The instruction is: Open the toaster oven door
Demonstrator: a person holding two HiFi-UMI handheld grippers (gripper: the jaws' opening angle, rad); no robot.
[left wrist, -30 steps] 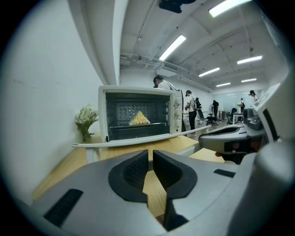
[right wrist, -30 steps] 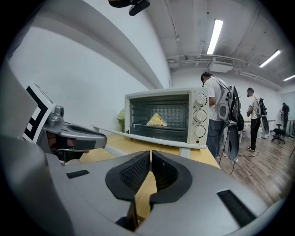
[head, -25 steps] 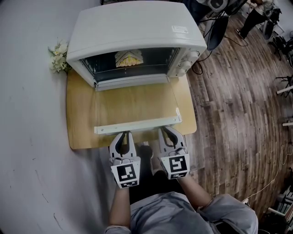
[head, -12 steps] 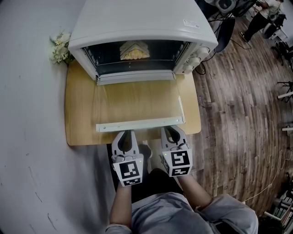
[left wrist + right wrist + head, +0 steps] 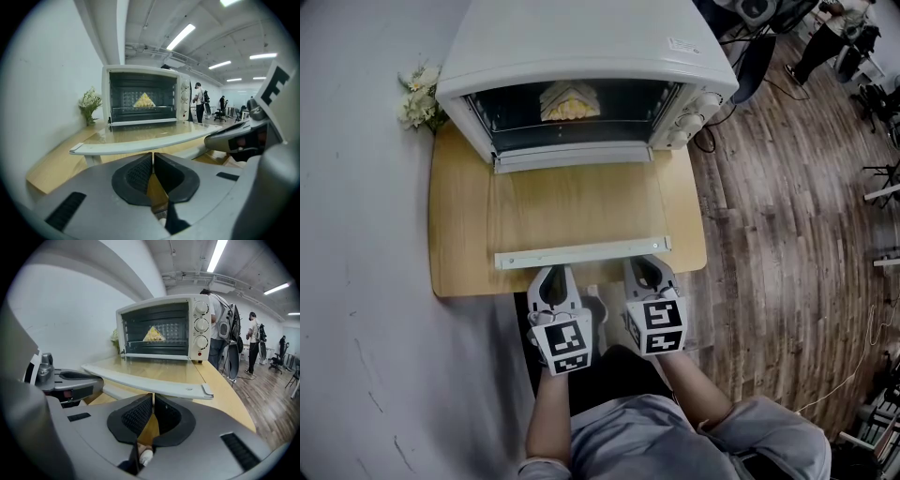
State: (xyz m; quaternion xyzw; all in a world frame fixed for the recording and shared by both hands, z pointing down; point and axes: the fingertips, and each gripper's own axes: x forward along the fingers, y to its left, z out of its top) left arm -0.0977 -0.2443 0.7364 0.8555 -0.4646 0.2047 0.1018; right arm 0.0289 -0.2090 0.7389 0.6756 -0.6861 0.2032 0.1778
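Door lies flat, long axis running left-right.

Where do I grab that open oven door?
Probably the long white handle bar along the free edge of the clear glass door, coming from the person's side. The door lies flat and level, so the bar juts out that way, with room to pinch it from above and below.
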